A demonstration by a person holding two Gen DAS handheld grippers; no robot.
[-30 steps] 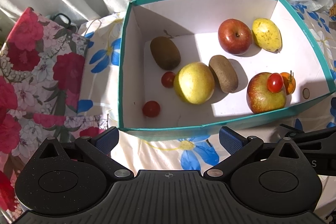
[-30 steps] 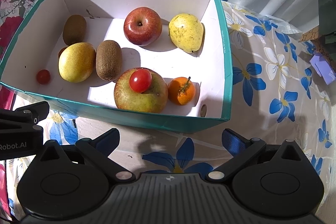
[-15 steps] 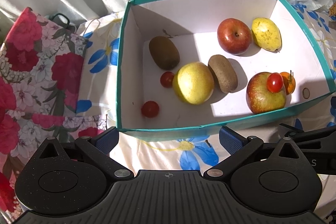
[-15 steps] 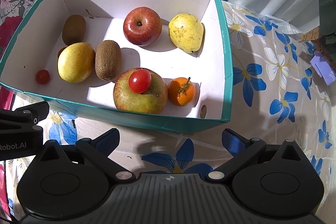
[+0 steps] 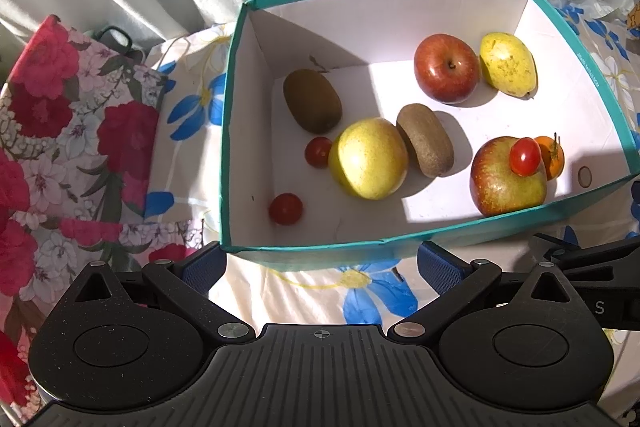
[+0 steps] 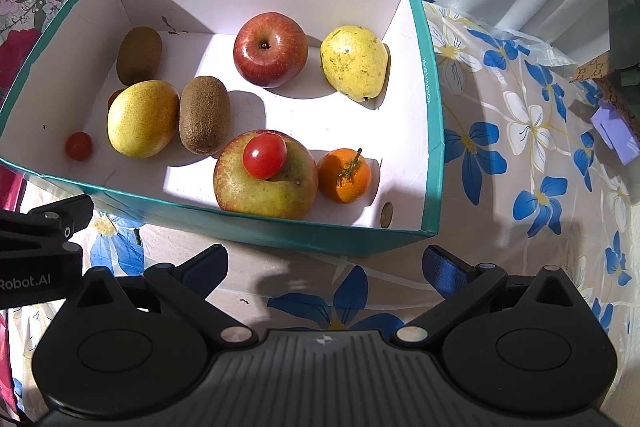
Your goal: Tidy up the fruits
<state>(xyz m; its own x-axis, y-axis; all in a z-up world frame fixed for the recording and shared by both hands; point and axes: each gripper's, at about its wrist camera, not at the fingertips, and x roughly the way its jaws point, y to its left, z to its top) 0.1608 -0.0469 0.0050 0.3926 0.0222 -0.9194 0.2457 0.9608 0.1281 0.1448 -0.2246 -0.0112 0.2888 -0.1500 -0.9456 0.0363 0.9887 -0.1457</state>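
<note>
Both grippers, left gripper (image 5: pixel 320 263) and right gripper (image 6: pixel 325 263), spread wide and empty short of teal box (image 6: pixel 434 131); cherry tomato (image 6: pixel 264 155) perched on green-red apple (image 6: pixel 266 179), best pinched gently from above.

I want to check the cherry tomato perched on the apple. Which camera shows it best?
The right wrist view: the cherry tomato sits large and unobstructed on the green-red apple. The left wrist view shows it smaller, near the frame's right edge.
</note>
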